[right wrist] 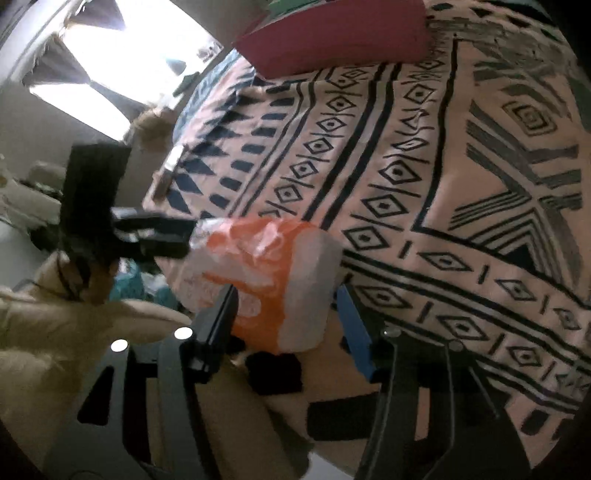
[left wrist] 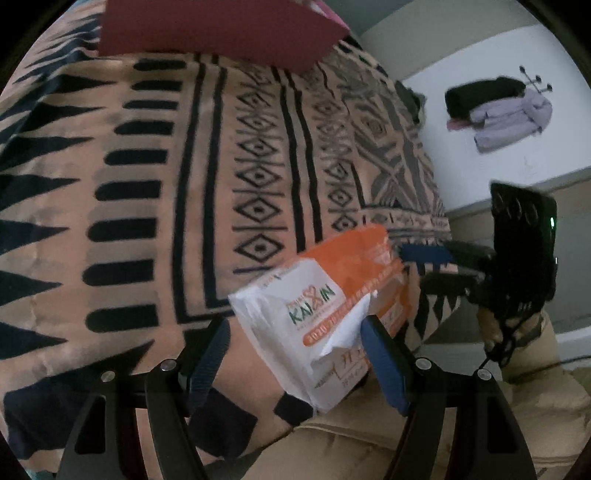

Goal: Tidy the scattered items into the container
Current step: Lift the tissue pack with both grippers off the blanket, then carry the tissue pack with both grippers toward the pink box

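An orange-and-white tissue pack [left wrist: 325, 317] lies near the bed's edge on a patterned pink-and-black blanket [left wrist: 184, 166]. My left gripper [left wrist: 295, 354] is open, its blue fingers [left wrist: 384, 362] on either side of the pack's near end. My right gripper [right wrist: 288, 314] is open around the same pack [right wrist: 266, 284] from the other side. Each gripper shows in the other's view: the right one [left wrist: 436, 266] beyond the pack's far end, the left one [right wrist: 166, 236] touching its left end. A dark red container [left wrist: 218, 29] sits at the blanket's far end and also shows in the right wrist view [right wrist: 336, 33].
A white wall [left wrist: 517, 155] with a coat rack holding a lilac and a black jacket [left wrist: 509, 114] stands right of the bed. A beige padded sleeve [left wrist: 535, 398] is below. A bright window [right wrist: 92, 62] and clutter lie left in the right wrist view.
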A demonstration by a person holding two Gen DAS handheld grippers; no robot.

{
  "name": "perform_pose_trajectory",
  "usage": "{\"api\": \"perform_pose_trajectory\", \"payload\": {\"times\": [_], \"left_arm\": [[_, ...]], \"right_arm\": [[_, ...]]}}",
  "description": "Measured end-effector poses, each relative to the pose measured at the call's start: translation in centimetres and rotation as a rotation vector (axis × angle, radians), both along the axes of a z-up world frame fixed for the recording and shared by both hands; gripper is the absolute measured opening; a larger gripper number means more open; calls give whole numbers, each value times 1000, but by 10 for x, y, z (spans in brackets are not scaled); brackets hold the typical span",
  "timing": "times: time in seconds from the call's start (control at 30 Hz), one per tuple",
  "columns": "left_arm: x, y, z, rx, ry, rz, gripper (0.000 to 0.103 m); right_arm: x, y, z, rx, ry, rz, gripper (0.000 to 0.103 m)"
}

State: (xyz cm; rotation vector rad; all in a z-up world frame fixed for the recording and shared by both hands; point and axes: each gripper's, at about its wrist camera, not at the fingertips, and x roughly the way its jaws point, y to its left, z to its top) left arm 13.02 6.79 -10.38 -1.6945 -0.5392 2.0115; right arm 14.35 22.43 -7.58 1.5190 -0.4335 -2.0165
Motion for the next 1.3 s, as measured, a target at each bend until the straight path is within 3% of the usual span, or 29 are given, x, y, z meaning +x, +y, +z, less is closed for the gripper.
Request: {"api": "perform_pose_trajectory", "payload": {"times": [0.17, 0.3, 0.33, 0.43, 0.6, 0.8, 1.03, 1.3], "left_arm": [[5, 13, -7, 5, -45, -60, 75], [7, 26, -24, -9, -127, -116, 72], [6, 28, -28, 0, -139, -117, 66], [2, 23, -28, 7, -134, -76, 63], [-3, 2, -16, 24, -91, 28, 58], [-9, -8, 14, -6, 2, 68, 59], [-19, -28, 41, -19, 76, 105, 60], [-33, -33, 58, -33, 129, 128, 61]], "right_arm": [[-8, -13, -20, -46, -68, -29, 58], [-7, -19, -34, -40, -112, -40, 60], [-7, -19, -37, -36, -119, -42, 60], [-6, -21, -40, -8, -122, -56, 57], [-7, -29, -18, 79, -49, -78, 44], [-17, -54, 23, 200, 91, -61, 44], [-29, -63, 55, 199, 191, -62, 44], [-42, -70, 74, 174, 245, -73, 44]]}}
